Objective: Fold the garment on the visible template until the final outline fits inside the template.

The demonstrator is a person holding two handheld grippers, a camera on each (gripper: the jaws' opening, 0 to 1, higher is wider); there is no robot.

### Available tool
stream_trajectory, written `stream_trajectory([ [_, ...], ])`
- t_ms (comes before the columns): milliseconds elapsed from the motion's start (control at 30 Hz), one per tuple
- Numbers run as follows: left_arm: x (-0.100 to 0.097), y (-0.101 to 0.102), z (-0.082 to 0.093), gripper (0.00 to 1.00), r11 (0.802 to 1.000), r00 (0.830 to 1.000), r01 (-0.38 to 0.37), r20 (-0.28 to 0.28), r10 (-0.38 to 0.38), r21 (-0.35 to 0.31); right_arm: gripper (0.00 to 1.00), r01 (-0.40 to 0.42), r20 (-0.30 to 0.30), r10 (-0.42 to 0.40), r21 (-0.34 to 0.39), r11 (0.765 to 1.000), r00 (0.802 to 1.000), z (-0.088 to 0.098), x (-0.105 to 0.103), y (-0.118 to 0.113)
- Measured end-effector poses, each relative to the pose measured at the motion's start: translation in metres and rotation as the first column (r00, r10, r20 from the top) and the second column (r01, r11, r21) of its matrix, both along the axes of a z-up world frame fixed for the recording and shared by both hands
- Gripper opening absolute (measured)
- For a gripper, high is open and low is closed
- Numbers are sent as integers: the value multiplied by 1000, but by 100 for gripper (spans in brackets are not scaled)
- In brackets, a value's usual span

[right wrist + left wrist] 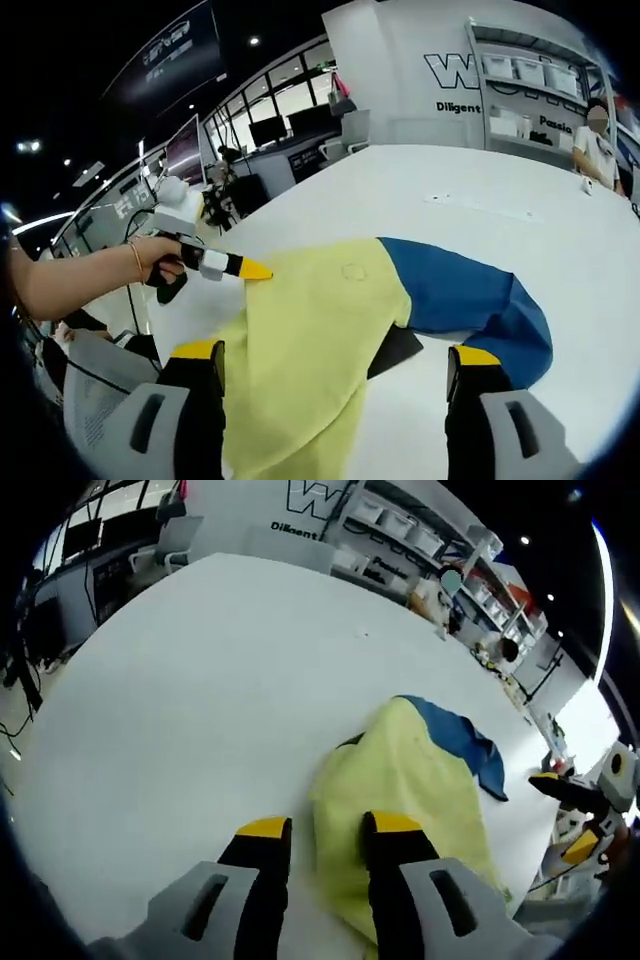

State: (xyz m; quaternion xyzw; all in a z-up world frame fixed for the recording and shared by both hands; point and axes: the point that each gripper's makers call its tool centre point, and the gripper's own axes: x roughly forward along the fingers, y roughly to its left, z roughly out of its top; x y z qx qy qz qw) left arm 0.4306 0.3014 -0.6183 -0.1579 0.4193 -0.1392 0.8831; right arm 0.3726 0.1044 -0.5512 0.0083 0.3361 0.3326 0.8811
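A yellow garment with a blue sleeve lies crumpled on the white table. My left gripper is open low over the table, and the garment's left edge lies between its yellow-tipped fingers. In the right gripper view the garment and its blue sleeve spread between the wide-apart jaws of my open right gripper, which holds nothing. A dark patch shows under the yellow cloth. A hand holds the left gripper at the garment's far edge. The right gripper enters at the right.
Shelves with white bins line the back wall, with a person standing beside them. Desks with monitors and a chair stand past the table's far edge. The table edge runs close on the left.
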Motion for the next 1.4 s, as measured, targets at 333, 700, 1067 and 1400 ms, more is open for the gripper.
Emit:
stream_trajectory([
  [333, 2, -24, 30, 0, 997, 991, 75, 114, -72, -15, 85, 42, -37, -39, 67, 997, 999, 2, 5, -2],
  [700, -24, -99, 78, 0, 970, 944, 238, 247, -218, -54, 82, 115, -49, -111, 109, 987, 993, 9, 12, -17],
  [1067, -68, -182, 76, 0, 912, 873, 411, 279, -399, 18, 76, 194, -55, -188, 141, 971, 981, 13, 22, -30],
  [1400, -98, -216, 52, 0, 834, 793, 529, 259, -551, 156, 70, 214, -82, -206, 107, 971, 975, -6, 22, -40],
])
